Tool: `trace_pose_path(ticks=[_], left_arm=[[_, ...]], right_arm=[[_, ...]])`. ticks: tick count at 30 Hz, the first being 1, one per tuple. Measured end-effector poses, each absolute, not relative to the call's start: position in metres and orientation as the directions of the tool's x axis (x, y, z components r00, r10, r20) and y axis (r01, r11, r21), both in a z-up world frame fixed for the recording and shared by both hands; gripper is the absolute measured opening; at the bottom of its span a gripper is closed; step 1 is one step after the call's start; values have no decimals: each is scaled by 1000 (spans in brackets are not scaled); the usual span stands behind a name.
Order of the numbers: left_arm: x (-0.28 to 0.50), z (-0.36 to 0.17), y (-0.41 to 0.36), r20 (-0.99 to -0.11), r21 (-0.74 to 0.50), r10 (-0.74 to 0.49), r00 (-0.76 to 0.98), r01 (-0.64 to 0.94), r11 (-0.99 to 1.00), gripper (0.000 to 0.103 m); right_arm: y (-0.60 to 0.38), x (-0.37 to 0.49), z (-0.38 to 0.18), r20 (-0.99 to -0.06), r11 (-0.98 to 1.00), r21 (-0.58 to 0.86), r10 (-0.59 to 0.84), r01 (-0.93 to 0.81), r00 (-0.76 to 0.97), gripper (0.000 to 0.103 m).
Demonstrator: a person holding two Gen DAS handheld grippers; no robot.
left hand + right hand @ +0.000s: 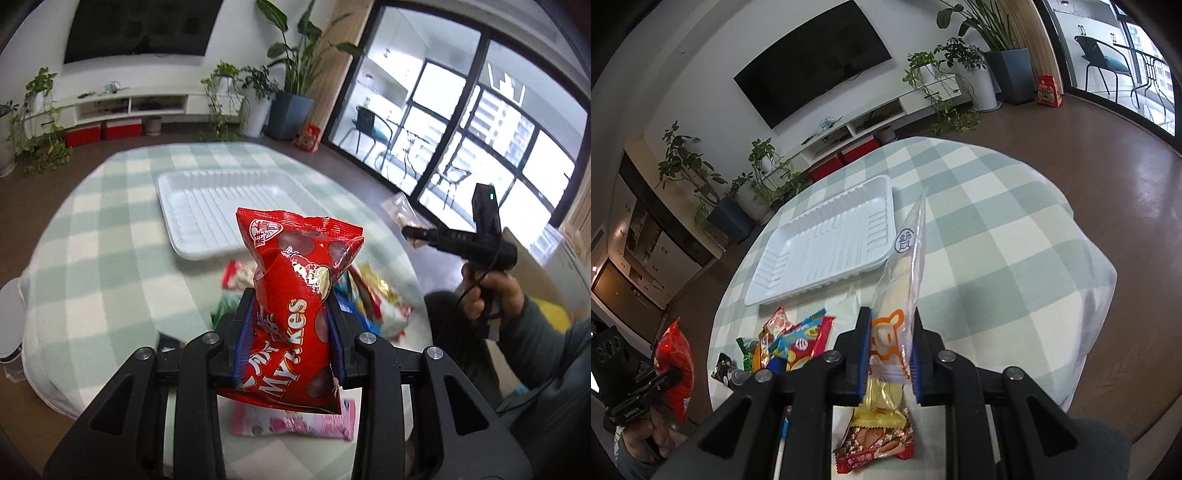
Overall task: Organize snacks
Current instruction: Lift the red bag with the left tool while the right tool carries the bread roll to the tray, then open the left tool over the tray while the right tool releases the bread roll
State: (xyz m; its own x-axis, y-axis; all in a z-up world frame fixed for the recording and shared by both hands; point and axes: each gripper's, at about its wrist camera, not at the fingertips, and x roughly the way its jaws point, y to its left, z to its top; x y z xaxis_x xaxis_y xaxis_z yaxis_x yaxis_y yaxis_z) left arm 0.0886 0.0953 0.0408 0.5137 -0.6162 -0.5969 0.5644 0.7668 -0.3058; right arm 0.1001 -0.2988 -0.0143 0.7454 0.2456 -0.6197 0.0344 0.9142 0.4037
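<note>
With the white tray (827,247) at frame centre empty, I judge sorting barely begun: my left tongs (291,332) pinch the red snack bag (295,295), my right tongs (889,354) pinch a clear pastry packet (905,266), and the snack pile (786,343) sits lower left on the desk (997,240).

A round table (997,236) stands under a green-and-white checked cloth (103,236). A white ribbed tray (827,243) lies flat on it toward the far side. Nearer, a heap of bright snack packets (790,339) sits just beside the tray, with a pink packet (295,424) and a red-and-gold one (875,443) at the near edge.
</note>
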Motion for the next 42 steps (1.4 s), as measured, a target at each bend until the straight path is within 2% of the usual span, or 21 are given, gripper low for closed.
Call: trace_pose_path(ticks=[6, 13, 18, 27, 35, 42], left_arm=[[133, 73, 114, -581, -301, -568, 583, 494, 816, 32], [217, 84, 107, -623, -313, -527, 578, 434, 845, 32], [266, 64, 74, -688, -320, -518, 508, 429, 845, 32], [318, 4, 39, -769, -347, -492, 409, 378, 858, 32], [340, -38, 21, -807, -331, -460, 370, 362, 871, 32], [342, -53, 13, -825, -318, -443, 350, 361, 877, 34]], right_arm=[[-327, 129, 17, -576, 923, 380, 186, 59, 796, 20], [-293, 185, 38, -580, 952, 299, 241, -72, 778, 20], [-249, 240, 16, -672, 949, 249, 313, -193, 671, 20], [-214, 301, -41, -797, 946, 198, 307, -256, 520, 20], [-213, 313, -65, -824, 953, 170, 276, -249, 495, 20], [-211, 314, -69, -824, 952, 152, 270, -264, 498, 21]])
